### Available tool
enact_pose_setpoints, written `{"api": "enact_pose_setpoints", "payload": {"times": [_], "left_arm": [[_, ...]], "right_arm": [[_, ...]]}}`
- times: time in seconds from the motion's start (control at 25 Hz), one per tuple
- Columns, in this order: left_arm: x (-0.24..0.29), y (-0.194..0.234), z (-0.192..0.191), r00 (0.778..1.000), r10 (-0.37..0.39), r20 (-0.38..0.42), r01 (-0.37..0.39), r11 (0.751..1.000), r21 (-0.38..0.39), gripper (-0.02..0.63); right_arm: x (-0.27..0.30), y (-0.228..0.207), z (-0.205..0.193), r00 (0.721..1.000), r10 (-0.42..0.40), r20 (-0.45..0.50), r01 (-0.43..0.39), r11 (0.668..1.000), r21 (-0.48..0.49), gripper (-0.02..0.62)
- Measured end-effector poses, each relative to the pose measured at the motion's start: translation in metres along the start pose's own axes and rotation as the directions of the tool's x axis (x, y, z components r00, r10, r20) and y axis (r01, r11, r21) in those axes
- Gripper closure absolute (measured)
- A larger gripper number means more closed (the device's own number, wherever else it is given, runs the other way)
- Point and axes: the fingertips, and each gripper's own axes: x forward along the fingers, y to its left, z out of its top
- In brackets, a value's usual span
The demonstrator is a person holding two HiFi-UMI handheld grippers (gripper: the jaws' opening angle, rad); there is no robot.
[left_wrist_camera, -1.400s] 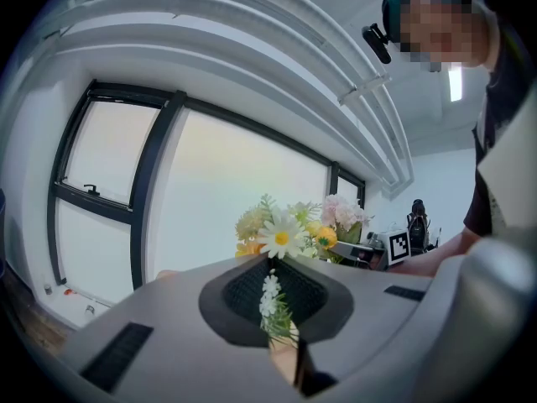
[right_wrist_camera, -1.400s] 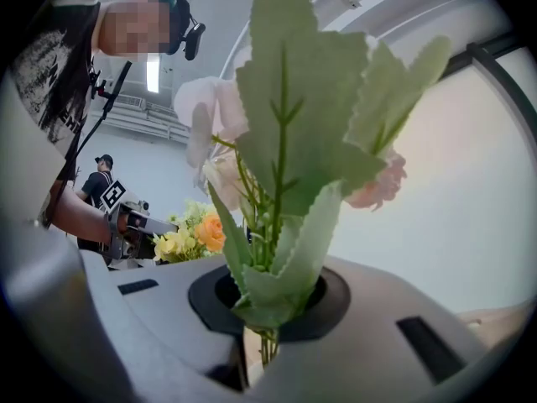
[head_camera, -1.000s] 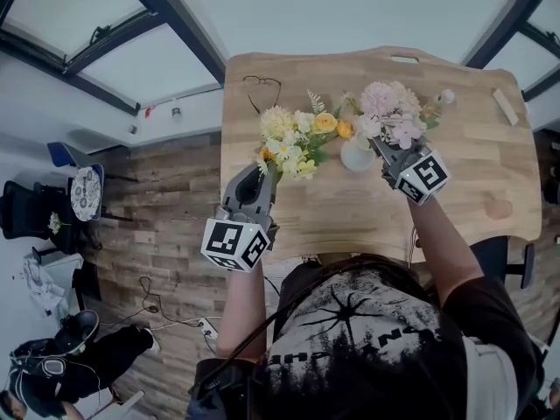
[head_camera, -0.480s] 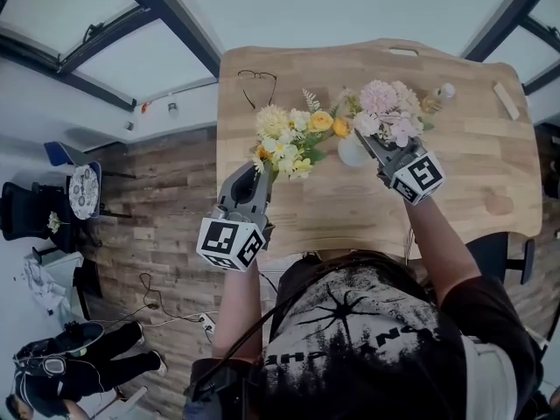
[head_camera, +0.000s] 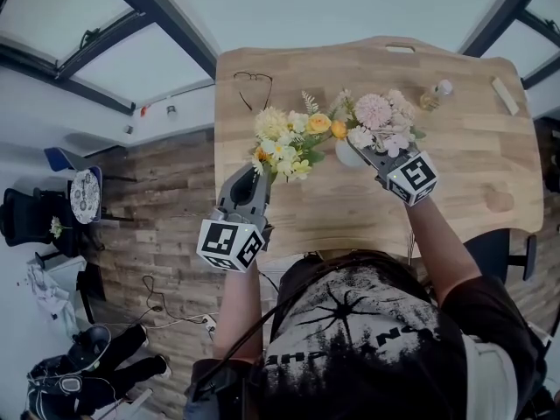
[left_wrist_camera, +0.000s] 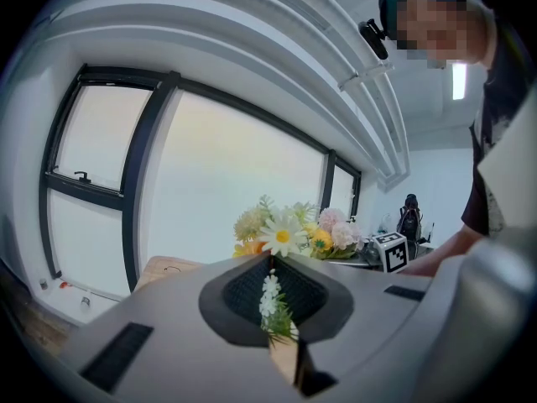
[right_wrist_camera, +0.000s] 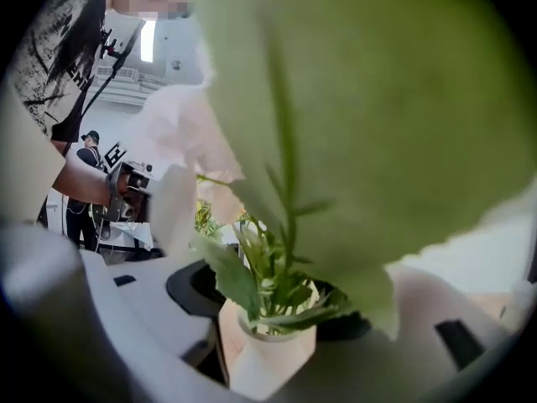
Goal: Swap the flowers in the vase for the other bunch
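Vase: I saw the white vase [head_camera: 349,155] standing on the wooden table [head_camera: 472,178], straight ahead of me.
Pink bunch: The pink bunch [head_camera: 378,119] sat in the vase, with its green stems down inside and its flowers right above the rim. A second before, the flowers were higher over the vase, so the bunch had come down.
Right gripper: The right gripper [head_camera: 371,154] was just beside the vase, on the side near me. Its jaws had just been opening and stood wide apart. The vase and the green stems were between them, but the pads did not squeeze anything. A second before, this gripper was higher too.
Left gripper: The left gripper [head_camera: 256,175] was to the left of the vase. Its jaws were shut tight on the thin stem of the yellow bunch.
Yellow bunch: The yellow bunch [head_camera: 287,138] was up in the air, left of the vase. Its flowers on the right came close to the pink ones.
What stayed: The left gripper and the yellow bunch were at about the same spot beside the vase as before.
Glasses: A pair of glasses [head_camera: 252,86] lay on the table, behind the vase and to its left.
Block: A pale little block [head_camera: 505,101] lay far to the right of the vase.
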Motion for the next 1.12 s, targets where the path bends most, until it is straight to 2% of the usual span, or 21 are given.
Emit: {"api": "enact_pose_setpoints", "payload": {"times": [0.12, 0.36, 0.72, 0.96, 1.12], "left_arm": [[0.000, 0.000, -0.001, 1.000, -0.001, -0.002, 0.001, 1.000, -0.001, 0.588], [0.000, 0.000, -0.004, 1.000, 0.003, -0.005, -0.003, 1.000, -0.005, 0.588], [0.000, 0.002, -0.006, 1.000, 0.003, -0.008, -0.003, 1.000, -0.013, 0.588], [0.001, 0.003, -0.008, 1.000, 0.002, -0.010, -0.003, 1.000, -0.016, 0.588], [0.000, 0.000, -0.009, 1.000, 0.004, -0.006, -0.004, 1.000, -0.013, 0.588]], "right_arm": [[0.000, -0.003, -0.007, 0.999, -0.020, -0.028, 0.020, 1.000, 0.002, 0.313], [0.003, -0.001, -0.022, 0.996, -0.008, -0.087, 0.009, 1.000, 0.013, 0.301], [0.006, 0.003, -0.041, 0.984, -0.013, -0.177, 0.000, 0.997, -0.072, 0.301], [0.008, 0.003, -0.061, 0.971, -0.016, -0.241, 0.003, 0.998, -0.055, 0.301], [0.004, 0.002, -0.068, 0.970, -0.024, -0.240, 0.013, 0.999, -0.048, 0.301]]}}
